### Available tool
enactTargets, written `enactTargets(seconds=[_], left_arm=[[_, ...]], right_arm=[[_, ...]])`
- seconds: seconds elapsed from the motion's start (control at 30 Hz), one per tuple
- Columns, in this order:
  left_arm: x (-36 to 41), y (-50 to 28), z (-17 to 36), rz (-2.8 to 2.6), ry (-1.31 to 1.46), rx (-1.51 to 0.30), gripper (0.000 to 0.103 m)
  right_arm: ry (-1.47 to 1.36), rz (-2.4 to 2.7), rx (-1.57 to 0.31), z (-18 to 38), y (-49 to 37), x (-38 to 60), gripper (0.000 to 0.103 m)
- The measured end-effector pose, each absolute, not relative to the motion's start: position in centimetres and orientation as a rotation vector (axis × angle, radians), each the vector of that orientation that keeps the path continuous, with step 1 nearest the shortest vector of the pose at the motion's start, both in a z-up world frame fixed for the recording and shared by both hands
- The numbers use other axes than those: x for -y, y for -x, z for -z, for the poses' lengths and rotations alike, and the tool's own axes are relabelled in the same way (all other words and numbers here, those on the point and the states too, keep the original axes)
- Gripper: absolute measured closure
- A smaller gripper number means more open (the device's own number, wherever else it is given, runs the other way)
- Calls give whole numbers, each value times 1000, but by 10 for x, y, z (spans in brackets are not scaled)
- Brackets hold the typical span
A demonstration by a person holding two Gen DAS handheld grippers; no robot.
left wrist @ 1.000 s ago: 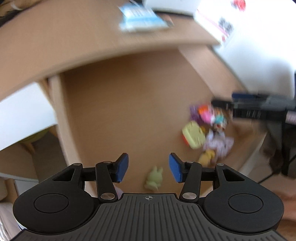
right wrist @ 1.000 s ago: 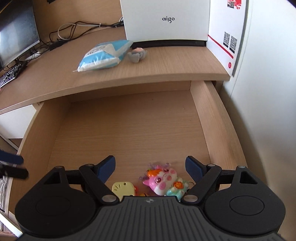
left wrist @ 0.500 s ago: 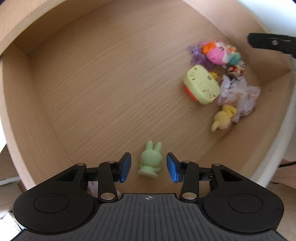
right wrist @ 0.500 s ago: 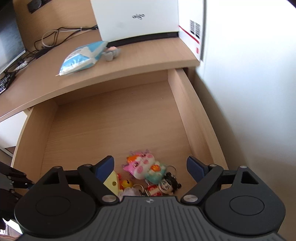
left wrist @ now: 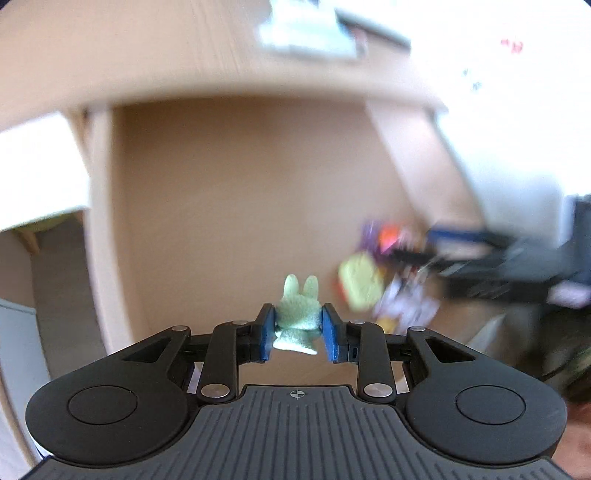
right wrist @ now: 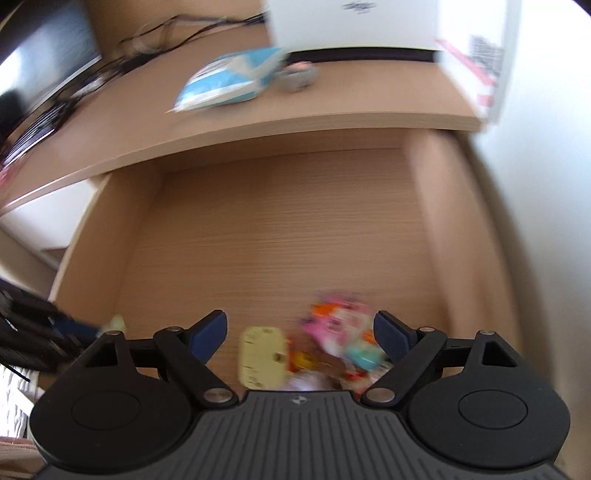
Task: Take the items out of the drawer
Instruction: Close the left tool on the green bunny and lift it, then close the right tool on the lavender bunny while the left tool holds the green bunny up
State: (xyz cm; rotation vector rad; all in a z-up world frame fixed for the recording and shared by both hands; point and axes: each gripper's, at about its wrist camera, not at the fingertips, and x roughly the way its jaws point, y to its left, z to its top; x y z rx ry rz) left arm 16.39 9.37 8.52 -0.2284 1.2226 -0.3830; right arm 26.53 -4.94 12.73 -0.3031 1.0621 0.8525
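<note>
We are looking down into an open wooden drawer (right wrist: 280, 229) pulled out from under the bench (right wrist: 258, 110), and both views are smeared by blur. Our left tongs (left wrist: 298, 328) are closing, and the blue pads (left wrist: 266, 332) are pressing on both flanks of a small green rabbit figure (left wrist: 300, 310); its two ears are sticking up above the pads and its base is showing below them. Whether the rabbit is touching the drawer floor we cannot tell, since the pads are hiding its underside.

Our right tongs (right wrist: 300, 332) are standing wide apart with nothing gripped, hovering over a heap of small toys in the near right corner of the drawer. In that heap we are making out a pale yellow flat toy (right wrist: 263, 360) and a pink cat-like figure (right wrist: 341, 325); the rest is a blur of orange, teal and white, partly cut off by the black body of the tongs. From the left wrist view the right tongs (left wrist: 480, 251) are showing only as a dark streak.

On the bench, a blue and white packet (right wrist: 229, 79) is lying just beside a small grey object (right wrist: 297, 75) too blurred to name, in front of a white box (right wrist: 354, 26).
</note>
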Motion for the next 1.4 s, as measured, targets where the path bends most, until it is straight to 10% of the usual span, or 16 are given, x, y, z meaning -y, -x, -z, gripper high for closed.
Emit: enactTargets(seconds=[0.9, 1.4], left_arm=[[-153, -131, -132, 70, 408, -1052, 72], [-145, -140, -130, 104, 401, -1061, 72]], right_arm=[[583, -1362, -1500, -41, -173, -121, 62], [836, -1271, -1191, -58, -161, -106, 62]])
